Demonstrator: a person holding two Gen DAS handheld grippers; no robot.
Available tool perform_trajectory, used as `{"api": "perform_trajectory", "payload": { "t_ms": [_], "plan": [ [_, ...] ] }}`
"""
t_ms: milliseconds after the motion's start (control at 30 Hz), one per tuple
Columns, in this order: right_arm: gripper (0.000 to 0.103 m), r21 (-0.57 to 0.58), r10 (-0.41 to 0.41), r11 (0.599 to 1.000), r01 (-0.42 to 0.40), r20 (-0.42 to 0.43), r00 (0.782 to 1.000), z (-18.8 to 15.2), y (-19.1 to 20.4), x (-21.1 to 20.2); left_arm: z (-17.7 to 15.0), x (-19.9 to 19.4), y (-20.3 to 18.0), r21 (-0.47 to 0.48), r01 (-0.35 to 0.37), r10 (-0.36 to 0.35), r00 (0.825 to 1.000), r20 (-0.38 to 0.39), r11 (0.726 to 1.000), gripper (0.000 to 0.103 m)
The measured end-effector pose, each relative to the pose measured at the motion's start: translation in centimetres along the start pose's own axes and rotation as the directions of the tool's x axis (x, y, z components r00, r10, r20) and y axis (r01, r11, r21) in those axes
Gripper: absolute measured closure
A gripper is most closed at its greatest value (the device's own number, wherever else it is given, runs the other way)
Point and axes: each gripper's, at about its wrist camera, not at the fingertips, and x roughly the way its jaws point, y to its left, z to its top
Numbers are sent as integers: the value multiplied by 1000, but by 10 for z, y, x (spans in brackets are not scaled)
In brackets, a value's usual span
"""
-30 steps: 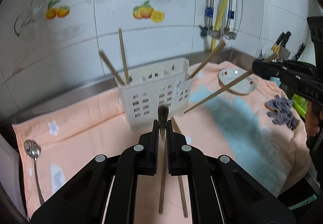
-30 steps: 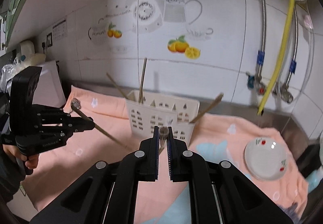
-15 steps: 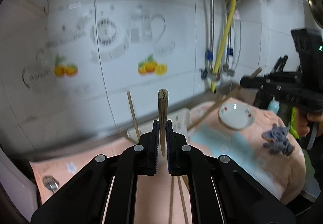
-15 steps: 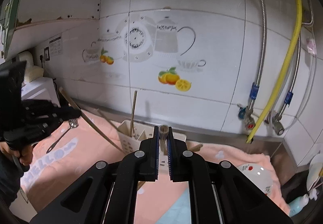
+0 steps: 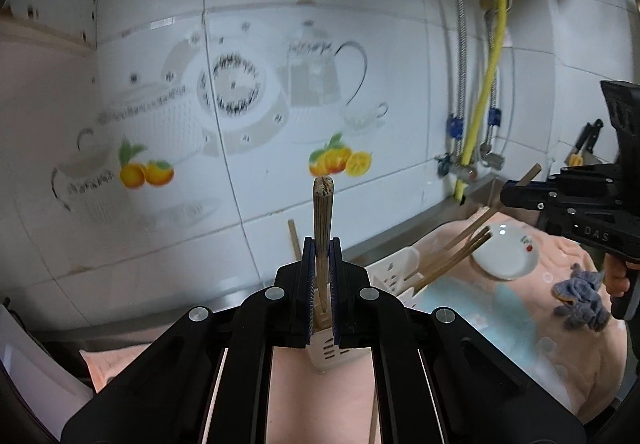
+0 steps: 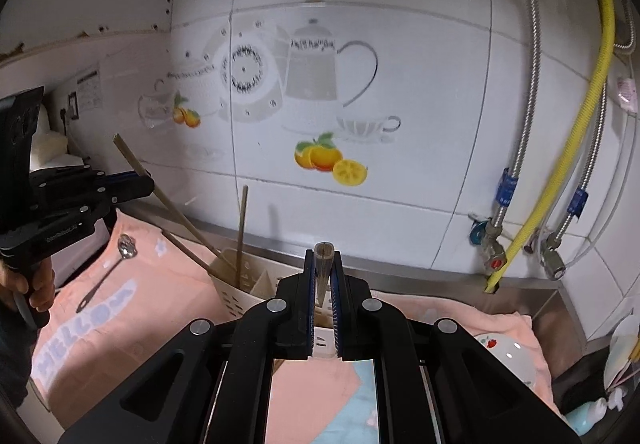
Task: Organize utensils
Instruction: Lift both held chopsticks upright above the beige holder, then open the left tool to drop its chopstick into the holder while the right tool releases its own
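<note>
You're working in a home kitchen. White wall tiles [image 6: 400, 64] behind the counter carry teapot and orange decals [image 6: 330, 160]; a yellow gas hose [image 6: 576, 116] and braided water lines [image 6: 528, 84] run down to valves. A peach towel [image 6: 132, 308] covers the steel counter, with a small plate [image 5: 502, 254], a spoon [image 6: 120, 256] and knives [image 5: 586, 144] nearby.
</note>
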Motion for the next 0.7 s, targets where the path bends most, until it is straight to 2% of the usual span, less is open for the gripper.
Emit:
{"api": "perform_trajectory", "payload": {
  "t_ms": [300, 700],
  "plan": [
    [96, 18, 13, 1000, -12, -91, 996, -18, -1, 45, -21, 37, 8, -40, 7, -10, 997, -80, 999, 97],
    [96, 43, 20, 999, -14, -121, 992, -30, -2, 65, -32, 48, 9, -54, 10, -16, 994, -110, 998, 96]
  ]
}}
